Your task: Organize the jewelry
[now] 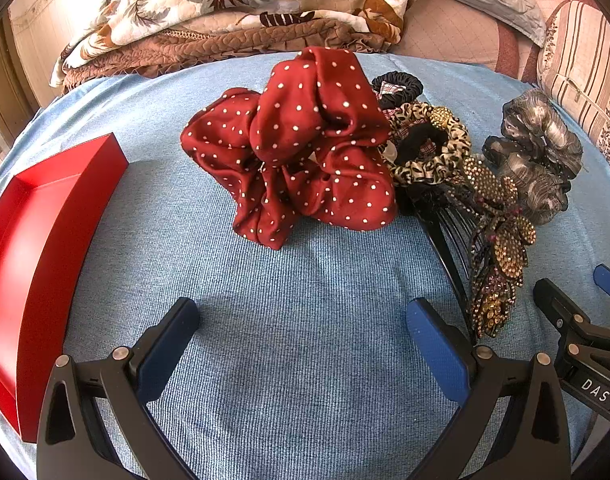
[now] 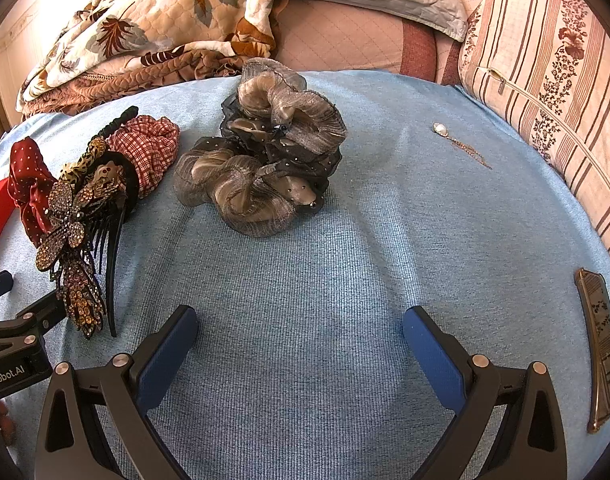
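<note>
Blue ribbed cloth (image 1: 297,320) spread over a bed, quilted leaf-print blanket (image 1: 233,4) heaped along the far edge, striped pillow (image 2: 545,80) at the far right.

Left wrist view: left gripper (image 1: 303,344) hovering low over bare cloth, fingers spread wide, nothing between them. Red tray (image 1: 45,240) at the left edge of the cloth, open side up, nothing visible inside. Red polka-dot scrunchie (image 1: 305,148) dead ahead, far of the fingertips, a broad strip of bare cloth between. Just right of it and touching: leopard-print scrunchie (image 1: 433,152), black scrunchie (image 1: 401,84) behind. Rhinestone flower comb (image 1: 501,248) lying near the right fingertip, black teeth pointing left. Grey organza scrunchie (image 1: 541,152) further right.

Right wrist view: right gripper (image 2: 301,348) also held apart over bare cloth, gripping nothing. Grey organza scrunchie (image 2: 265,160) ahead at mid-distance, apart from the left-hand heap. Red plaid scrunchie (image 2: 149,148) in that heap, far-left. Pearl drop earring (image 2: 441,130) alone at the far right, trailing a thin chain. Long barrette (image 2: 599,348) near the right edge of the cloth. Wide open stretch of cloth from the fingertips out to the earring and barrette.
</note>
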`<state>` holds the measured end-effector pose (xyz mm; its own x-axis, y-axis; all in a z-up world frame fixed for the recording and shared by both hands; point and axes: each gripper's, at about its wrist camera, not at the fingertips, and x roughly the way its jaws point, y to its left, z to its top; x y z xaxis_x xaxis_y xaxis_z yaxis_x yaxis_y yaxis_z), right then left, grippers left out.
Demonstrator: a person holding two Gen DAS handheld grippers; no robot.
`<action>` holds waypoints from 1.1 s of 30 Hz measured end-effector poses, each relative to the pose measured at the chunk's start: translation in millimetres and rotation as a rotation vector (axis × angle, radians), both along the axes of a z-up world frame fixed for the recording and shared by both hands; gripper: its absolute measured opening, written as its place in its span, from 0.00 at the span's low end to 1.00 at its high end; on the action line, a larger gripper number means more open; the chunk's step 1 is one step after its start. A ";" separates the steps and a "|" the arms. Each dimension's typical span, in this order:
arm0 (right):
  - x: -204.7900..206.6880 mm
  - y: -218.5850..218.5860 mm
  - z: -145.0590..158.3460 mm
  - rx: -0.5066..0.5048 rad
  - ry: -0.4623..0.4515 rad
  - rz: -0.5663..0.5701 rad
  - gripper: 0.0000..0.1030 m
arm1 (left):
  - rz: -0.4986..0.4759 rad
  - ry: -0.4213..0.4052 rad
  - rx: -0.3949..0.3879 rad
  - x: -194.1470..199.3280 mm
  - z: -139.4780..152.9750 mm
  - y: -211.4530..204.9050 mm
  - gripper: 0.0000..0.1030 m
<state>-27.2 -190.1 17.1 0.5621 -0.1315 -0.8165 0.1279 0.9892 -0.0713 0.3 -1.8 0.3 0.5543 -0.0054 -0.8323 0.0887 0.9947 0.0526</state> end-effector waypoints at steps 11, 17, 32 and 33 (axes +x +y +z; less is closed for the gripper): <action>-1.2 -9.2 3.1 0.041 0.021 -0.001 1.00 | -0.034 0.045 -0.004 -4.7 3.7 5.1 1.00; -14.4 -4.4 3.5 0.042 0.045 0.007 1.00 | 0.014 0.046 -0.091 -42.9 25.2 29.0 1.00; -87.3 6.2 17.8 -0.022 -0.053 -0.091 1.00 | 0.041 -0.121 -0.089 -130.9 82.6 59.6 1.00; -89.9 9.1 19.5 -0.034 -0.060 -0.083 1.00 | 0.046 -0.130 -0.076 -134.5 85.6 61.7 1.00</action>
<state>-117.1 -181.0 36.7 0.5958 -0.2066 -0.7761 0.2146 0.9722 -0.0940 -134.2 59.9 85.9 0.6585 -0.0374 -0.7517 0.0399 0.9991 -0.0148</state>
